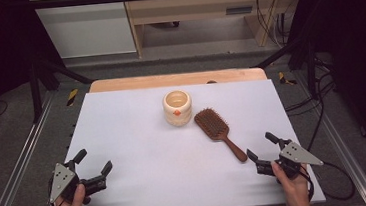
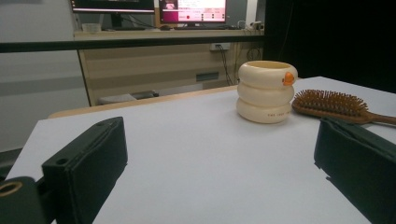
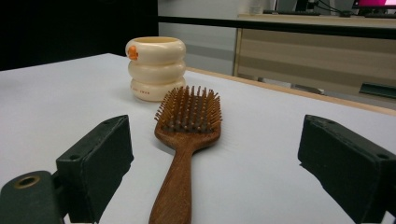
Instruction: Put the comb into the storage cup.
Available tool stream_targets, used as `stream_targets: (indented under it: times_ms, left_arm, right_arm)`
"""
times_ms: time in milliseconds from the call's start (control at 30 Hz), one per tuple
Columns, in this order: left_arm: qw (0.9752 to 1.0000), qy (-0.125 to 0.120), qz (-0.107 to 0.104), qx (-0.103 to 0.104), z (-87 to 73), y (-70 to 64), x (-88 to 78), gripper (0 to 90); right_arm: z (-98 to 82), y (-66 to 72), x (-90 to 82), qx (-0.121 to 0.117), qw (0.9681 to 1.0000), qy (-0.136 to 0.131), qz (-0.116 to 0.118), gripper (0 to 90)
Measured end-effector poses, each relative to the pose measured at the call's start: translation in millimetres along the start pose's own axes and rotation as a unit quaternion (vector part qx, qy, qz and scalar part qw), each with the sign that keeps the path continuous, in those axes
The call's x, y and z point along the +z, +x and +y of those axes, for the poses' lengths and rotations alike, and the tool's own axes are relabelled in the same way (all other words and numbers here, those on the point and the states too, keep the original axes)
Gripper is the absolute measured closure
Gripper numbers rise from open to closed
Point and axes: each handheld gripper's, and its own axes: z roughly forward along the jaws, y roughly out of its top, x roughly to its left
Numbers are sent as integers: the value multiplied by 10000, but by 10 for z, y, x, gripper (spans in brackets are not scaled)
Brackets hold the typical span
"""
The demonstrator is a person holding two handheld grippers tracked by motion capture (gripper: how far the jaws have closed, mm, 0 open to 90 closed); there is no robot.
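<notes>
With both grippers released and empty, the right gripper (image 1: 261, 150) is best eased forward along the brush (image 1: 218, 132), which lies bristles-up just right of the cup (image 1: 177, 107), and closed squarely across the handle (image 3: 175, 191) lined up between its jaws.

The left gripper (image 1: 95, 167) and the right gripper (image 1: 260, 146) rest low, each held by one hand, fingers wide apart.
</notes>
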Motion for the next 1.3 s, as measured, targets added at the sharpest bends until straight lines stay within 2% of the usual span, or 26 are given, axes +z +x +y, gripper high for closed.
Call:
stream_targets:
  times_ms: [300, 533, 700, 867, 933, 1000, 1100, 1200, 1300]
  left_arm:
    - [9999, -27, 109, -104, -24, 14, -30, 26]
    - [9999, -15, 94, -55, -8, 0, -36, 26]
    - [9999, -40, 113, -57, 0, 7, -48, 26]
    - [9999, -25, 129, -81, -7, 14, -44, 26]
    - [9999, -36, 137, -80, -4, 12, -51, 26]
    - [9999, -31, 148, -69, -5, 16, -59, 26]
    - [9998, -9, 169, -91, -13, 20, -58, 26]
    - [9998, -6, 172, -82, -12, 20, -57, 26]
    - [9998, -12, 165, -79, -11, 21, -61, 27]
  right_arm:
    - [-5, -8, -22, 207, 9996, 55, -161, 93]
    - [-1, -16, -12, 353, 9988, 142, -311, 90]
    - [22, -7, -5, 409, 9979, 95, -490, 96]
    - [27, 0, -8, 410, 9976, 123, -548, 239]
    - [30, 2, -14, 414, 9979, 120, -492, 331]
    - [44, 12, -27, 322, 9983, 124, -461, 492]
    - [76, 34, -44, 277, 9991, 133, -306, 661]
    - [87, 61, -38, 190, 9994, 170, -236, 790]
    - [93, 77, -28, 173, 9994, 271, -150, 876]
